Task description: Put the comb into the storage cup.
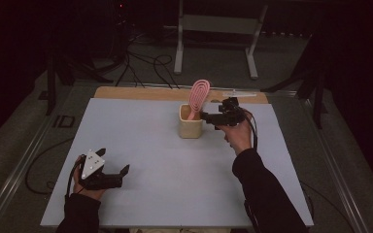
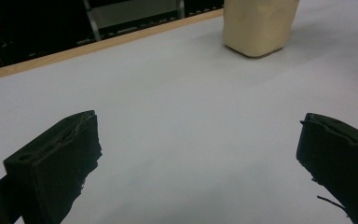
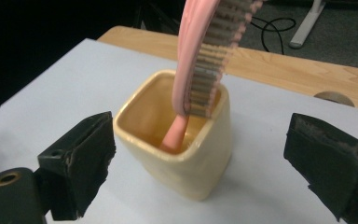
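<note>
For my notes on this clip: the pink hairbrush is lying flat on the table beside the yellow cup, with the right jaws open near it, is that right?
Not quite: the pink hairbrush stands handle-down inside the yellow cup, as the right gripper view shows. The right gripper is indeed open near it.

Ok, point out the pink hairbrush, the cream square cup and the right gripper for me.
Pink plastic hairbrush (image 3: 200, 56), right gripper view, on the back of its head.
Cream square ceramic cup (image 1: 190, 128), high view, on its front wall.
Right gripper (image 1: 205, 115), high view, midway between its open jaw tips.
</note>
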Motion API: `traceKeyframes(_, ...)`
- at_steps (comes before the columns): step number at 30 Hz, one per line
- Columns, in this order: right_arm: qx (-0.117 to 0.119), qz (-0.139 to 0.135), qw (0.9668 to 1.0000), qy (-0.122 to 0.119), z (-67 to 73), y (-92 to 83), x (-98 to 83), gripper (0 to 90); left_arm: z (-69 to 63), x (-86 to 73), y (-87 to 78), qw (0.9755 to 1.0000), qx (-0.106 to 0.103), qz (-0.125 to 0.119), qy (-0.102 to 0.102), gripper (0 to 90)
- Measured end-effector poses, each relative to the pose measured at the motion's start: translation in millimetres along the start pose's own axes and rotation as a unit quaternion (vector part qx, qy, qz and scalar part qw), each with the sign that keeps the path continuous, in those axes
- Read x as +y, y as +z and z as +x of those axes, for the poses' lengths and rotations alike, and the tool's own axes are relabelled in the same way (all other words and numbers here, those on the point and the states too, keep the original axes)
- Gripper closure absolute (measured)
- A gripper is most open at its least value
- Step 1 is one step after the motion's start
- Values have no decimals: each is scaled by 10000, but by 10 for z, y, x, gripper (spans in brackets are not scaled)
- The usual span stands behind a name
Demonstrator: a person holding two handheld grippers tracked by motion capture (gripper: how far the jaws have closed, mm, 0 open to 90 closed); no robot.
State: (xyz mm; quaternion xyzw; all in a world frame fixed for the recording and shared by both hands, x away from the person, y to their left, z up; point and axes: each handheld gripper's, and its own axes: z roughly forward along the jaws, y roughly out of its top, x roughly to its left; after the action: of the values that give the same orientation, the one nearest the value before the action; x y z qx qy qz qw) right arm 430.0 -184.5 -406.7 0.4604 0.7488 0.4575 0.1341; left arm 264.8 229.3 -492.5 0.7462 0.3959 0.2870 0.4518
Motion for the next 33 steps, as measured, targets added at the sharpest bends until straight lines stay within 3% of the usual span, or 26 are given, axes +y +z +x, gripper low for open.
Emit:
traceKeyframes(8,-92,53,9996,-278,58,-79,-123,86,3,0,-4,10000,8,-17,-20,1)
traceKeyframes(19,-177,-153,9993,-303,79,-265,-328,87,-5,1,2,10000,1,-7,3,1)
traceKeyframes(33,-420,-212,9971,-600,168,-402,-634,90,-11,4,-5,10000,14,-45,-10,1)
